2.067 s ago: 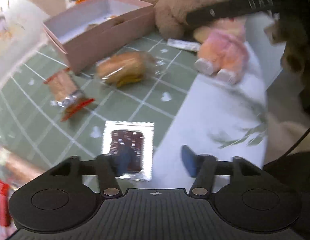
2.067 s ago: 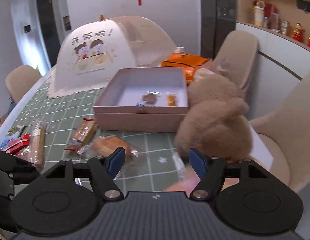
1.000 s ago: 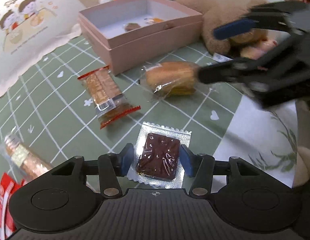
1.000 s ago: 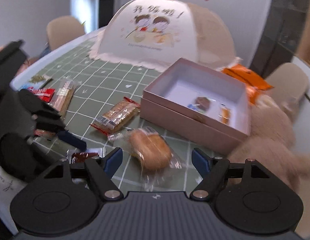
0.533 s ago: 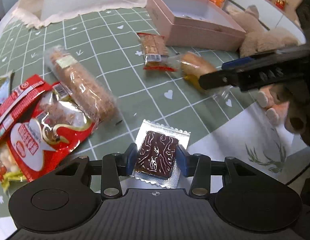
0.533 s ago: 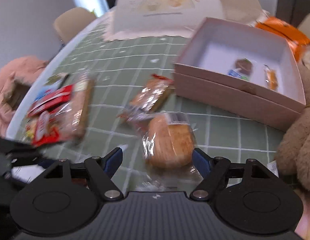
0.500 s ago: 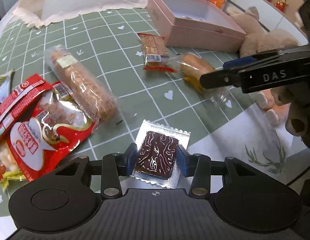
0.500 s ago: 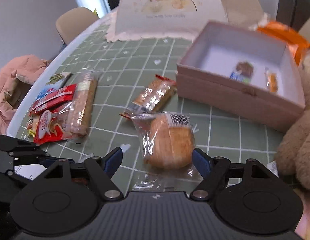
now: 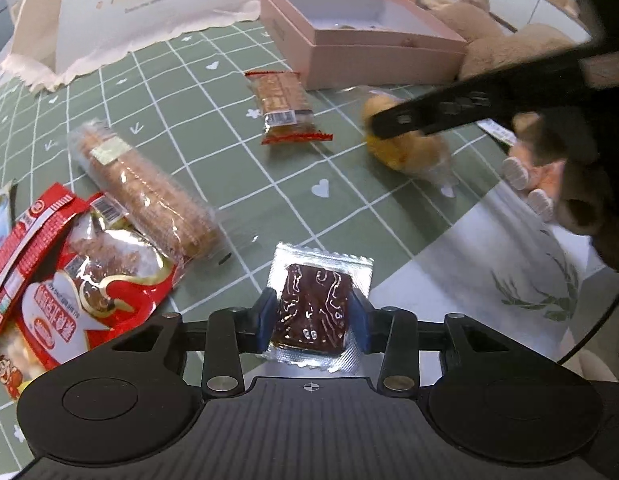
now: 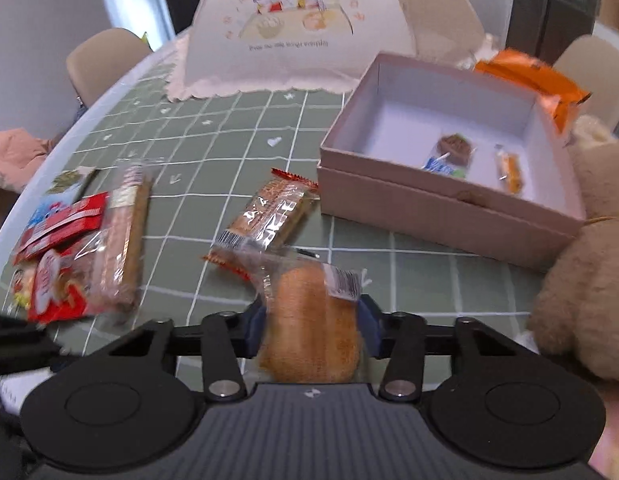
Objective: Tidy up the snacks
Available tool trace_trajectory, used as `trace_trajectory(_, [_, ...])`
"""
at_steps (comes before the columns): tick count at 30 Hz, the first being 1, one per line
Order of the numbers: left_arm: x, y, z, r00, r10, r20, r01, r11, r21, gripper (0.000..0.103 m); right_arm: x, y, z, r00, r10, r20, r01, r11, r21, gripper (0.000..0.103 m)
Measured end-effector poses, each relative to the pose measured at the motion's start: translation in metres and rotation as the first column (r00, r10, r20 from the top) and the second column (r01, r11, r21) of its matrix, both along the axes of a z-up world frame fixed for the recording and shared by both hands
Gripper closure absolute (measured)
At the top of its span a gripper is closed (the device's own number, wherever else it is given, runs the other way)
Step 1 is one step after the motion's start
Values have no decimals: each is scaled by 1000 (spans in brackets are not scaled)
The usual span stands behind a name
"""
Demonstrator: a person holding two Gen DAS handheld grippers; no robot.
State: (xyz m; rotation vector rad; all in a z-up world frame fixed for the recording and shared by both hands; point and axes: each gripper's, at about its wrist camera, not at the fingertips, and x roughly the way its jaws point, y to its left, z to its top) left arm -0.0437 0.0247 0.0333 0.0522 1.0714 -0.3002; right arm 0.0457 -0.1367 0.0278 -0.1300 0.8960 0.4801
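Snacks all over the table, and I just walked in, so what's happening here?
A person with a handheld gripper in each hand is sorting snacks. The left gripper is closing on a foil-wrapped brown square snack near the table edge. The right gripper is shut on a wrapped bread bun. The open pink box behind holds only a few small sweets; other packets lie on the green checked tablecloth.

Glossy foil chocolate wrapper (image 9: 321, 304), matt cardboard box (image 9: 361, 44).
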Motion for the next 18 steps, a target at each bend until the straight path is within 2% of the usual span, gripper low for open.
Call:
trace_trajectory(1, [-1, 0, 2, 1000, -6, 9, 6, 1000, 4, 95, -6, -5, 6, 1000, 1, 14, -1, 1000, -7, 77])
trace_trajectory(4, [-6, 1, 21, 997, -22, 69, 23, 1000, -13, 93, -28, -30, 28, 999, -12, 50, 11, 999, 30, 77])
trace_trajectory(7, [0, 2, 31, 997, -35, 69, 36, 999, -18, 93, -40, -48, 38, 998, -20, 63, 15, 996, 85, 76])
trace_trajectory(8, [2, 2, 31, 998, -36, 56, 37, 999, -23, 93, -42, -51, 37, 998, -23, 61, 17, 996, 91, 74])
trace_trajectory(9, [4, 1, 30, 998, -38, 47, 39, 999, -30, 91, -42, -53, 35, 998, -38, 57, 33, 996, 87, 64])
trace_trajectory(10, [5, -1, 28, 999, -42, 34, 43, 998, -38, 87, -42, -55, 31, 997, -53, 51, 49, 996, 77, 49])
trace_trajectory(12, [6, -8, 22, 998, -64, 7, 64, 997, -33, 86, -43, -55, 25, 996, -71, 53, 67, 996, 65, 41])
trace_trajectory(14, [1, -20, 16, 995, -104, 7, 104, 995, 7, 84, -44, -53, 21, 996, -71, 60, 68, 997, 40, 41])
trace_trajectory(17, [-7, -38, 3, 986, -164, -3, 163, 980, 111, 81, -45, -48, 14, 996, -68, 65, 68, 998, 2, 41])
trace_trajectory(18, [-9, -43, 2, 983, -184, 18, 180, 975, 134, 81, -44, -47, 12, 996, -64, 62, 64, 998, -3, 40])
